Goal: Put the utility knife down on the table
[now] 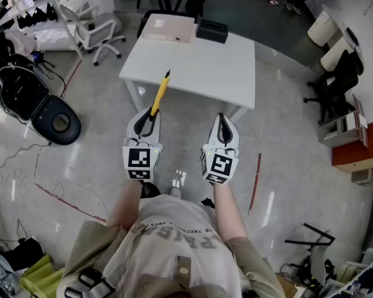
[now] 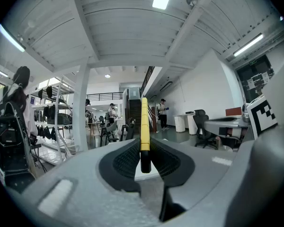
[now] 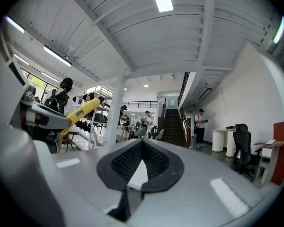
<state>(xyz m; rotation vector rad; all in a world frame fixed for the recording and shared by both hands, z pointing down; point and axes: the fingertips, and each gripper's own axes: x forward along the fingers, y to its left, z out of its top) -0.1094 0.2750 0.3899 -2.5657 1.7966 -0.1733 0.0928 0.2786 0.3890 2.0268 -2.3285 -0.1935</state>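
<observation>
A yellow utility knife [image 1: 160, 93] with a black end sticks out forward from my left gripper [image 1: 150, 118], whose jaws are shut on its black rear end. In the left gripper view the utility knife [image 2: 144, 129] rises straight up between the ribbed pads. Its tip hangs over the near edge of the white table [image 1: 217, 73]. My right gripper [image 1: 222, 126] is held level beside the left one, shut, with nothing between its pads [image 3: 141, 161]. From the right gripper view the utility knife [image 3: 83, 110] shows at the left.
On the table's far side lie a flat beige box [image 1: 168, 30] and a black case [image 1: 212, 31]. A white office chair [image 1: 90, 28] stands to the table's left, a black round seat [image 1: 56, 121] further left. Cables trail on the glossy floor.
</observation>
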